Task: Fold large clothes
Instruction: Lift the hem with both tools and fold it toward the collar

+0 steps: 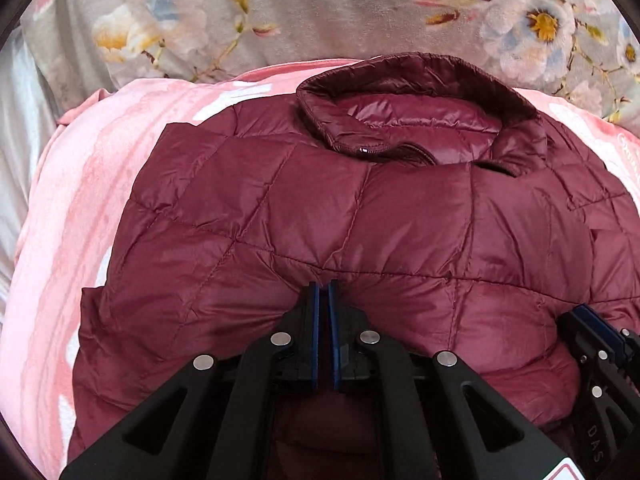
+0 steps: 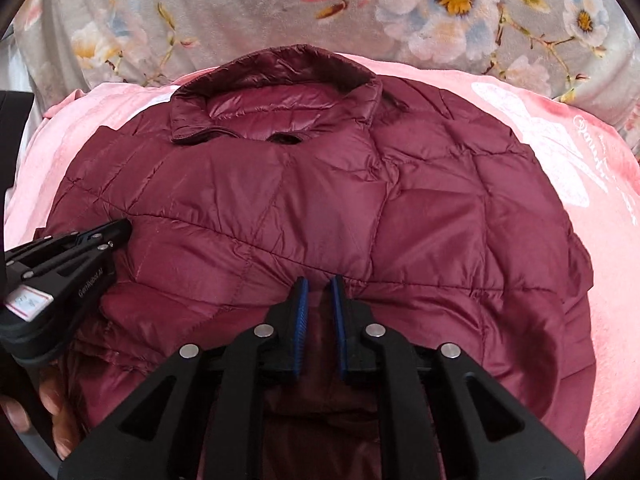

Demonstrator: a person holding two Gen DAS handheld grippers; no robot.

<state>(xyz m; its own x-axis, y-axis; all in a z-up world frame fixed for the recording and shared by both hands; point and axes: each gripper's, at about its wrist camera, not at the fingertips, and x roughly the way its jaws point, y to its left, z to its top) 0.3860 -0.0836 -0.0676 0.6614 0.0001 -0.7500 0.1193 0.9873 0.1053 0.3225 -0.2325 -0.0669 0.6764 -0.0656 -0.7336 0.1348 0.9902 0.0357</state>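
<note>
Pointing steeply down, left gripper (image 1: 323, 285) and right gripper (image 2: 320, 280) sit side by side at the near folded edge of one maroon quilted jacket (image 1: 340, 208). Both show a narrow gap between blue pads with nothing clamped. Jacket lies on one pink blanket (image 1: 92, 184), collar (image 1: 416, 92) pointing away.

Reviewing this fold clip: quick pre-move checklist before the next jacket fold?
1. Maroon jacket lying on the pink blanket: ok.
2. Collar at the far end, uncovered: ok.
3. Left hand-held gripper free of fabric: ok, narrow gap, nothing pinched.
4. Right hand-held gripper free of fabric: ok, slightly apart, jacket only beneath.
5. Sleeves tucked in: cannot tell.
6. Near hem aligned: cannot tell, hidden behind the grippers.
</note>
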